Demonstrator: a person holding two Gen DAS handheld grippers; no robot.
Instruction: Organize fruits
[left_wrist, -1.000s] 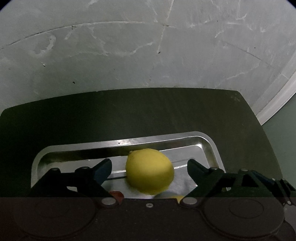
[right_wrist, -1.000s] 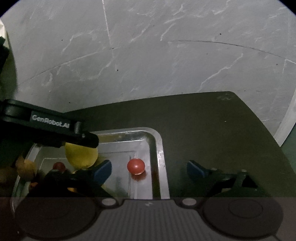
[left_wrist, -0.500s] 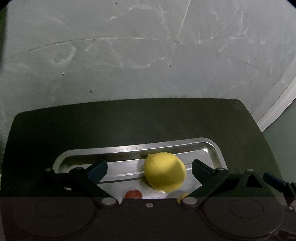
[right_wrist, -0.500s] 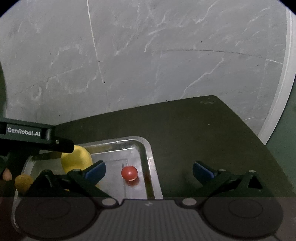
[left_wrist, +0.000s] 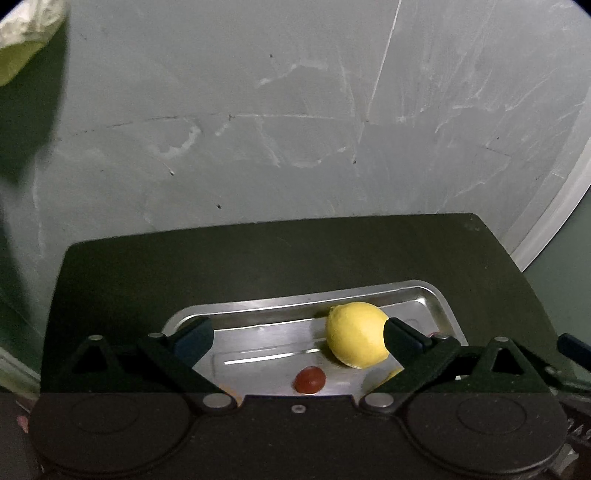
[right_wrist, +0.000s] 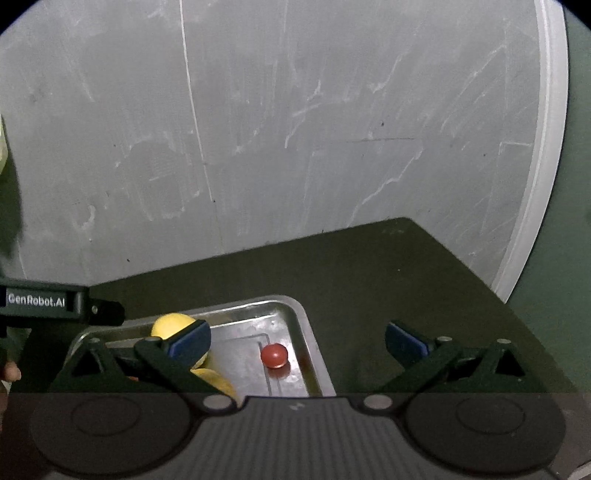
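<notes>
Two grippers over a dark table (left_wrist: 258, 258), both empty with jaws spread wide. Left gripper (left_wrist: 297, 338) above the steel tray (left_wrist: 441, 306), fingers straddling most of its width. Lemon (left_wrist: 356, 334) lying in the tray, right of centre, just in front of the right finger pad (left_wrist: 400, 338); touching or not, cannot tell. Small red fruit (left_wrist: 309, 380) nearer the camera in the tray, low between the fingers, apart from the lemon. Sliver of another yellow fruit (left_wrist: 391, 376) under the lemon, mostly hidden by the finger linkage. Right gripper (right_wrist: 297, 341) at the tray's right end: left pad (right_wrist: 192, 341) over the tray, right pad (right_wrist: 404, 341) over bare table beyond the rim. In the right wrist view a red fruit (right_wrist: 274, 355) near the tray's right wall, between the fingers but not gripped. Lemon (right_wrist: 171, 325) partly behind the left pad, second yellow fruit (right_wrist: 216, 382) below it, half hidden. Left gripper's body marked "GenRobot.AI" (right_wrist: 40, 301) poking in from the left edge above the tray. Fingertip of a hand (right_wrist: 11, 371) at far left. Scratched grey floor (right_wrist: 295, 147) beyond the table, pale trim (right_wrist: 546, 166) at right.
</notes>
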